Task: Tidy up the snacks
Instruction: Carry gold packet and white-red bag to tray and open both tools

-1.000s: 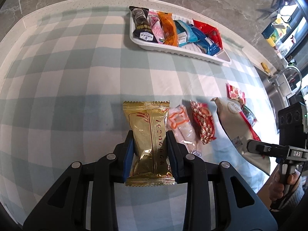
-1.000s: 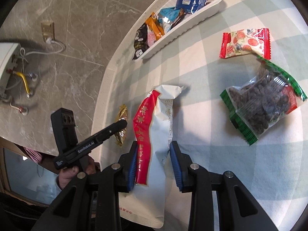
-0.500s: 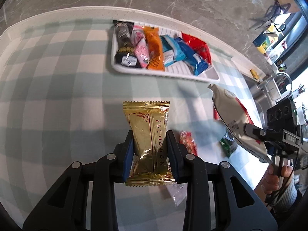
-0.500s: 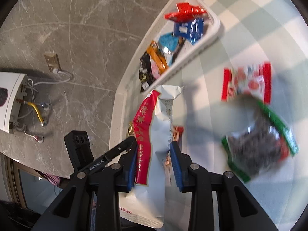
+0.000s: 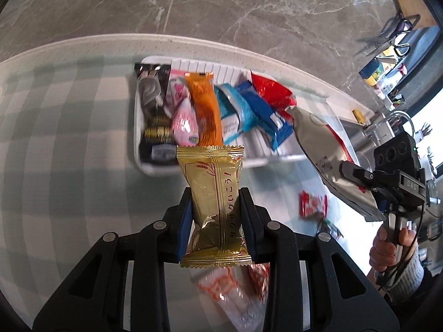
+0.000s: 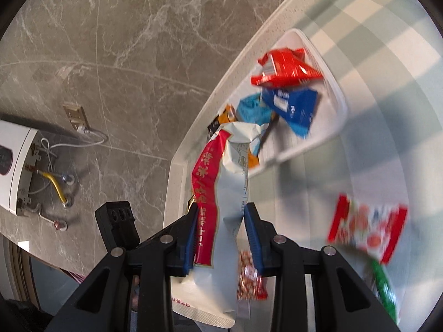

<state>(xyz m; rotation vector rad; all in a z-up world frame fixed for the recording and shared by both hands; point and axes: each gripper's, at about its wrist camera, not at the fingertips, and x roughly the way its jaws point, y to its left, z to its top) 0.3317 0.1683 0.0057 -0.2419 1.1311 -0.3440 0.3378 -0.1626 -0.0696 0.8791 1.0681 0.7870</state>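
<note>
— What lies under me, past the work itself?

— I see a pale green-and-white checked tablecloth (image 5: 69,144) spread over a white speckled countertop (image 6: 177,171), and behind it a grey marble wall with pale veins (image 5: 221,5).

— Anything on that wall?

— From my right side I see a brass wall socket (image 6: 75,116) with a white cable (image 6: 94,139) plugged in, and beside it a white boxy appliance (image 6: 13,166) with a yellow hose (image 6: 56,184) beneath it.

— And far right?

— I make out a chrome tap (image 5: 401,119), blurred clutter beyond.
</note>
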